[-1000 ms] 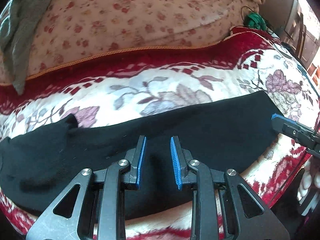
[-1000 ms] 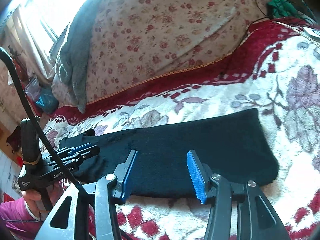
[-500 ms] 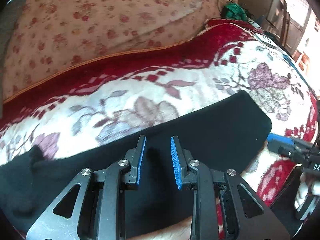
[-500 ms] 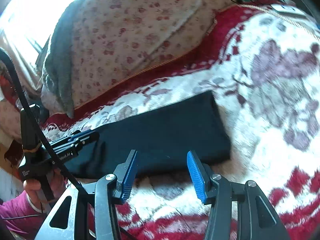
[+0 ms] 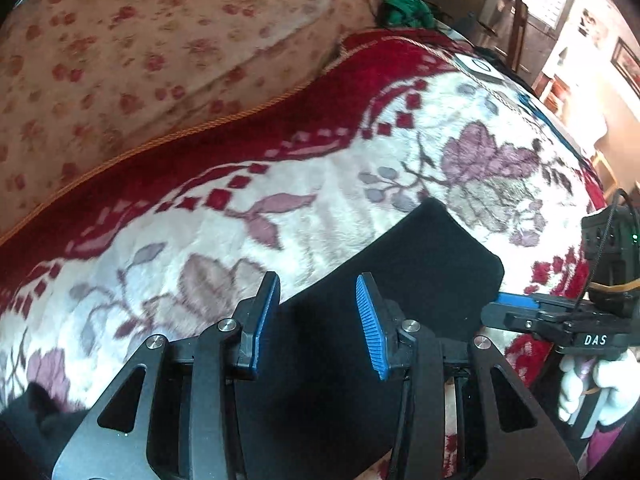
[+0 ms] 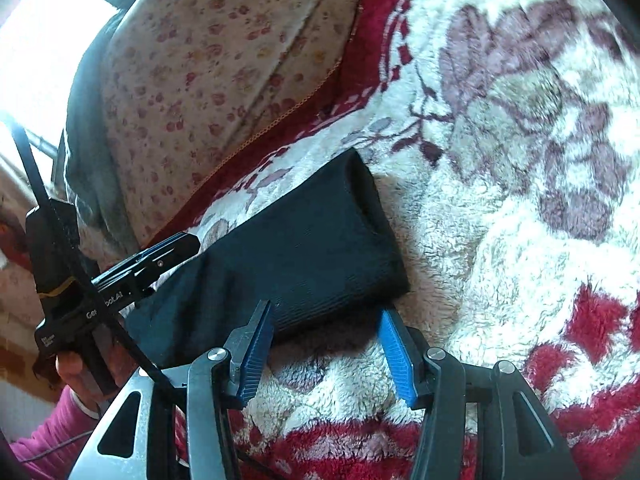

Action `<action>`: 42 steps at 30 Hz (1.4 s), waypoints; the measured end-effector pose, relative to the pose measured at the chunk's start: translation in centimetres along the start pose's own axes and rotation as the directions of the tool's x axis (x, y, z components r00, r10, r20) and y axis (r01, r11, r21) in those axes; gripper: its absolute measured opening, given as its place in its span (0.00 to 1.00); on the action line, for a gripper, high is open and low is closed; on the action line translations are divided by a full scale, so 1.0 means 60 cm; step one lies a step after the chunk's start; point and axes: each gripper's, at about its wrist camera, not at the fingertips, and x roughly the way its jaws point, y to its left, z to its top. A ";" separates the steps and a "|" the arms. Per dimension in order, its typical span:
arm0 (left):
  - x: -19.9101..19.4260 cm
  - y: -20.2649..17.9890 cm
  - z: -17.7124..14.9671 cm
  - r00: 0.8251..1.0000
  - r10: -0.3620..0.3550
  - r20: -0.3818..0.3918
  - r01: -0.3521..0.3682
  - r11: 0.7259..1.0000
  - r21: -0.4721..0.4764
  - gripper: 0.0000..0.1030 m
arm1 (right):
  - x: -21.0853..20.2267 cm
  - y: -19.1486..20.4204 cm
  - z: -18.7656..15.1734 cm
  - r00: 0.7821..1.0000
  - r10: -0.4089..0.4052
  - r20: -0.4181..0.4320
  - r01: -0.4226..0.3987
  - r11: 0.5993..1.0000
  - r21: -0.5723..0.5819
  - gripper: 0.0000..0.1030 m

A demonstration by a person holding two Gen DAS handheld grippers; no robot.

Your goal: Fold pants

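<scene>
Black pants lay half-folded as we brought both grippers, left gripper just widening, right gripper released and empty, to the cuff end for, we judged, the next fold.

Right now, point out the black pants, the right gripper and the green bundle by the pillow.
black pants point(image 6: 312, 240): right wrist view, flat top near the folded end.
right gripper point(image 6: 326, 354): right wrist view, gap between blue fingertips.
green bundle point(image 5: 406, 10): left wrist view, its middle.

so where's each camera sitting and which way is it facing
Left wrist: rides the left gripper, looking down its open fingers at the black pants on the floral blanket; right gripper and gloved hand at the right edge.
Right wrist: rides the right gripper, looking down at the pants' end; left gripper at left.
Shared: pants, blanket, floral quilt.
</scene>
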 end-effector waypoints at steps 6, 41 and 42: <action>0.037 -0.007 0.018 0.993 -0.085 -0.078 0.089 0.995 0.049 0.38 | 0.004 -0.026 0.002 0.997 0.059 0.040 -0.062 0.993 0.096 0.50; 0.188 -0.097 0.108 0.875 -0.382 -0.296 0.450 0.867 0.214 0.18 | 0.027 -0.020 -0.015 0.971 0.230 0.068 -0.235 0.969 0.073 0.18; 0.187 -0.097 0.108 0.876 -0.385 -0.289 0.451 0.867 0.213 0.14 | 0.026 -0.017 -0.014 0.971 0.226 0.072 -0.230 0.971 0.061 0.18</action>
